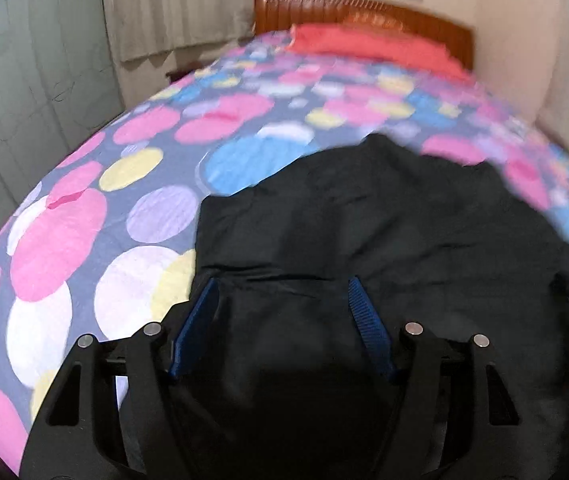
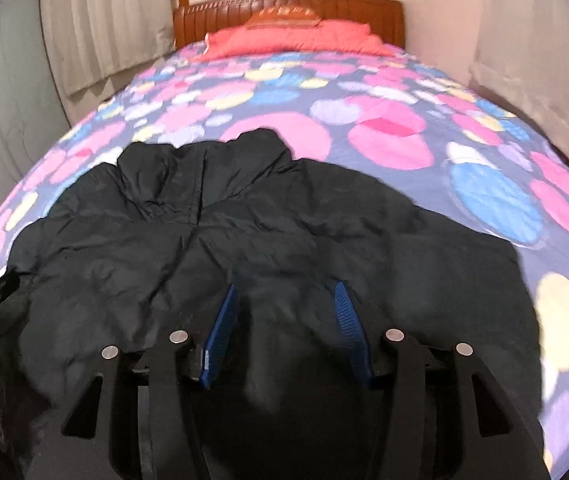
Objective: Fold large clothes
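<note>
Left gripper [image 1: 282, 300] is hovering jaws wide over the black jacket [image 1: 364, 232], which is lying on the dotted bedspread [image 1: 84, 220], collar at 12 o'clock. Right gripper [image 2: 286, 304] is likewise hovering wide open, probably lining up hem grabs.

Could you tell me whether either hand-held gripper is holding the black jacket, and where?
Neither: the left hand-held gripper and right hand-held gripper hover open over the black jacket.
</note>
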Demonstrator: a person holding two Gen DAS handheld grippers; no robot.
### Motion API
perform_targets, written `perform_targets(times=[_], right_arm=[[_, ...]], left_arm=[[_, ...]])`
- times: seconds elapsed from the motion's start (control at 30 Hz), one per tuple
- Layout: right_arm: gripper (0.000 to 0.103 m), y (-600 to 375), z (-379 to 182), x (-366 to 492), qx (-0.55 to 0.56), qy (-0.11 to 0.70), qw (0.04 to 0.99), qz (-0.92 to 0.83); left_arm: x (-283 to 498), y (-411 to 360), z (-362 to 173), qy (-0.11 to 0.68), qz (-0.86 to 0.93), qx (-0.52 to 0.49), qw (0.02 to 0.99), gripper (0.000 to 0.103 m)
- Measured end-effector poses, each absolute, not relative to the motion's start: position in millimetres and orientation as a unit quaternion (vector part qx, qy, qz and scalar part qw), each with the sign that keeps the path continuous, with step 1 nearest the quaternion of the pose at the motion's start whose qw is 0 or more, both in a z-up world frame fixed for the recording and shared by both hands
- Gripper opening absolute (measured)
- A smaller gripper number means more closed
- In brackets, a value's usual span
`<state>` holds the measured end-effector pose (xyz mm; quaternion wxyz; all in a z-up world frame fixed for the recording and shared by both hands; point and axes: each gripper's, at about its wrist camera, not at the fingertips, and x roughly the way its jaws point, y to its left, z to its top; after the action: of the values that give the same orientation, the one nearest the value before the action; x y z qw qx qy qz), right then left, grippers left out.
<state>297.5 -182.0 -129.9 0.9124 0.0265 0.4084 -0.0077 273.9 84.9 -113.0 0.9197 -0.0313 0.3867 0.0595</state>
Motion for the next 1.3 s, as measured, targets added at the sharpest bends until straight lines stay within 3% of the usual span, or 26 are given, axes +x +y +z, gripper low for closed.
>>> perform_targets(times=[0.23, 0.43, 0.53, 0.7, 0.83, 1.0, 1.07, 1.3], right_arm=[[0.056, -192.4, -169.0, 284.8, 0.011, 0.436, 0.9, -0.031], [0.056, -189.2, -132.4, 285.7, 0.015, 0.417, 0.908, -0.032], [0.057, -185.6, -128.0, 302.9, 0.019, 0.407, 0.913, -0.031], [0.061, -184.5, -164.5, 330.9, 0.003, 0.435, 0.9, -0.032], [0.061, -183.3, -162.6, 328.5, -0.001, 0.431, 0.902, -0.034], [0.063, -202.3, -136.9, 289.7, 0.038, 0.418, 0.907, -0.016], [0.071, -213.3, -128.5, 265.6, 0.041, 0.411, 0.91, -0.022], [0.072, -258.9, -120.2, 178.5, 0.037, 0.418, 0.906, -0.05]], left_arm=[[280.3, 34.9, -155.8, 0.448, -0.011, 0.002, 0.894, 0.068], [266.8, 47.6, -116.9, 0.41, -0.017, -0.033, 0.911, 0.065], [280.7, 48.2, -104.9, 0.382, 0.005, -0.013, 0.924, 0.073], [322.4, 57.4, -148.9, 0.444, 0.034, -0.018, 0.895, 0.077], [318.1, 52.5, -153.5, 0.437, 0.042, -0.002, 0.899, 0.077], [287.3, 74.3, -132.1, 0.427, 0.038, -0.026, 0.903, 0.077], [269.0, 86.5, -124.3, 0.419, 0.036, -0.03, 0.907, 0.077], [181.0, 127.6, -114.9, 0.426, 0.024, -0.049, 0.903, 0.084]])
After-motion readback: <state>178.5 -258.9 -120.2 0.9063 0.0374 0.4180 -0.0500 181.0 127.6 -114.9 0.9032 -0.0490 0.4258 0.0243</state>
